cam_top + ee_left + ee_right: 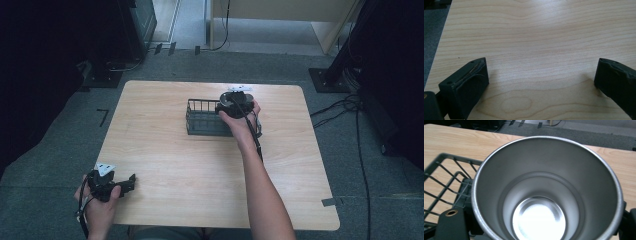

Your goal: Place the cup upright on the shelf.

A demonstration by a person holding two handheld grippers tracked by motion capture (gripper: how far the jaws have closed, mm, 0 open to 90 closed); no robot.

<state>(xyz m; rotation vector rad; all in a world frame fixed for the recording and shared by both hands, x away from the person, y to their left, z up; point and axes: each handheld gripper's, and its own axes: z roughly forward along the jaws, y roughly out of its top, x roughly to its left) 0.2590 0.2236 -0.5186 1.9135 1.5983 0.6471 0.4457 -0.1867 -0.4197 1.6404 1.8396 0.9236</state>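
Covering most of the high view, the light wooden tabletop (200,165) with rounded corners stands on a grey carpet floor (45,150). A dark wire basket (202,120), rectangular and with open top, sits on the far middle part of the tabletop. In the right gripper view the basket's wire wall (446,177) is seen to the left of a round stainless steel cup (544,187), which is upright with its mouth facing the camera and with a shiny bottom inside. The cup is held at the right end of the basket; whether it is over the basket or just beside it, I cannot tell.

The right gripper (234,104) is at the right end of the basket in the high view, with the person's right hand (240,120) around it. Its jaws stand on both sides of the cup and clamp it.

The left gripper (127,182) is near the near left corner of the tabletop, held by the left hand (100,205). In the left gripper view its two black jaws are spread wide apart over bare wood, with nothing between them.
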